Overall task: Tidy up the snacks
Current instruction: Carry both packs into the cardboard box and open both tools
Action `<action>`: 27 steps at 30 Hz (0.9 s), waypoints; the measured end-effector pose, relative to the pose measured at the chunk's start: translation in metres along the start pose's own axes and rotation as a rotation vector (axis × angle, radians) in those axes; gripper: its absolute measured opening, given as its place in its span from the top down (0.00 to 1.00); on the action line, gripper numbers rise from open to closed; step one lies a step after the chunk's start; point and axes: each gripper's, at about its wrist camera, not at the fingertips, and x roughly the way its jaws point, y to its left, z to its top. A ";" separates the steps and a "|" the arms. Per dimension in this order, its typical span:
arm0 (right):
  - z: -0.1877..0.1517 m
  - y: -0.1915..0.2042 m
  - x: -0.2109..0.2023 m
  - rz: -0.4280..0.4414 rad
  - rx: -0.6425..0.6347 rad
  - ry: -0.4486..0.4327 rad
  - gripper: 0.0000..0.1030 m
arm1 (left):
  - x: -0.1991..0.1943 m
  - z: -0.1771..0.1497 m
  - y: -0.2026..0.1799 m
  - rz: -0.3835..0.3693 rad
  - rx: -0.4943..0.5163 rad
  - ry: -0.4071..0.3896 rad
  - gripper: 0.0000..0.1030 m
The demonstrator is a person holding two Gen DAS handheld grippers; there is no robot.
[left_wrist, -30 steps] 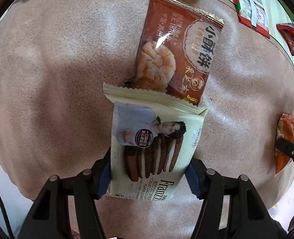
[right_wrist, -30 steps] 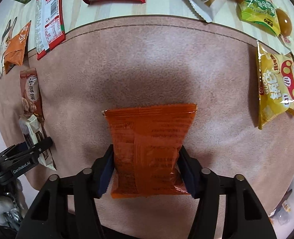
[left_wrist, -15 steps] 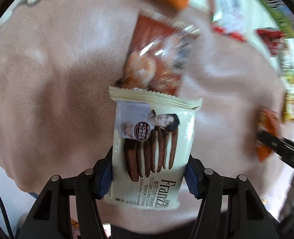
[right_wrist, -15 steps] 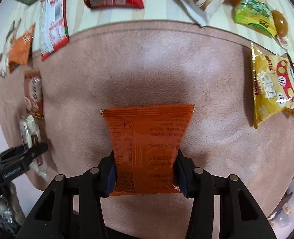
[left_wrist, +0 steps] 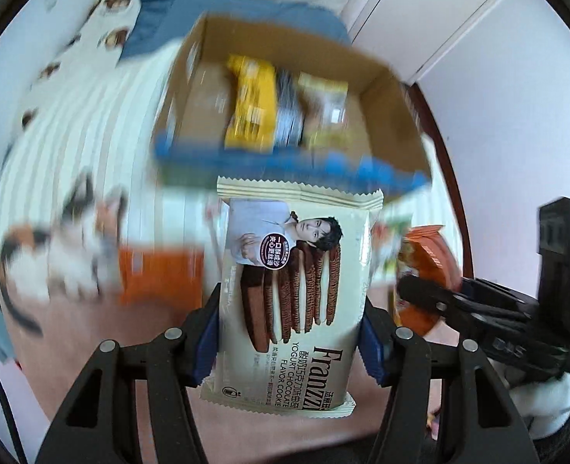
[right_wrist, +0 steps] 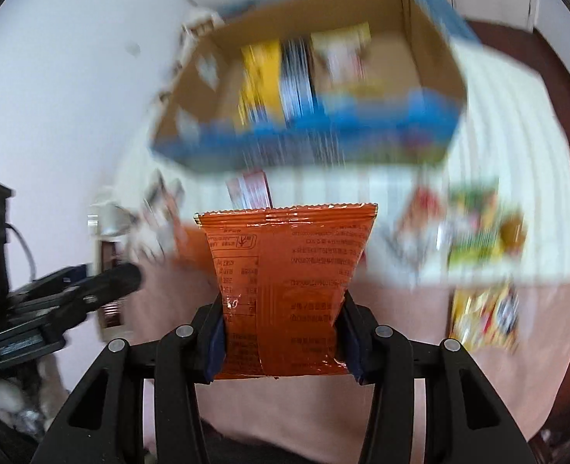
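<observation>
- On the left, the left gripper (left_wrist: 289, 344) has its blue-padded jaws pressed against the sides of a cream Franzzi cookie pack (left_wrist: 292, 294), holding it in the air with its crimped top edge toward a cardboard box (left_wrist: 385, 89) ahead.
- At centre, the open box, trimmed in blue along its near rim, already holds several blurred packets, one yellow; it appears to be the collecting point, so the step in hand looks like carrying snacks over for dropping in.
- On the right, the right gripper (right_wrist: 283, 342) pinches an orange snack bag (right_wrist: 285, 286) by its lower sides, its printed back facing the camera, likewise aimed at the box (right_wrist: 432, 77).
- The next move likely calls for lifting each packet over the near rim, then spreading the jaws once it is above the opening.
- The two tools travel near each other, so they may need to go in one at a time; open floor shows inside the box beside the packets.
- More packets (right_wrist: 482, 321) lie blurred on the pink mat (right_wrist: 401, 406), awaiting collection.
</observation>
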 end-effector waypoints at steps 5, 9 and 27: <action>0.096 0.000 -0.021 -0.113 -0.053 -0.138 0.51 | 0.013 0.090 -0.001 0.068 0.030 -0.026 0.44; 0.168 -0.014 -0.004 -0.238 -0.062 -0.151 0.51 | 0.043 0.148 0.009 0.122 0.023 0.015 0.44; 0.263 -0.073 0.096 -0.382 0.024 0.010 0.24 | 0.151 0.247 0.062 0.239 -0.030 0.147 0.15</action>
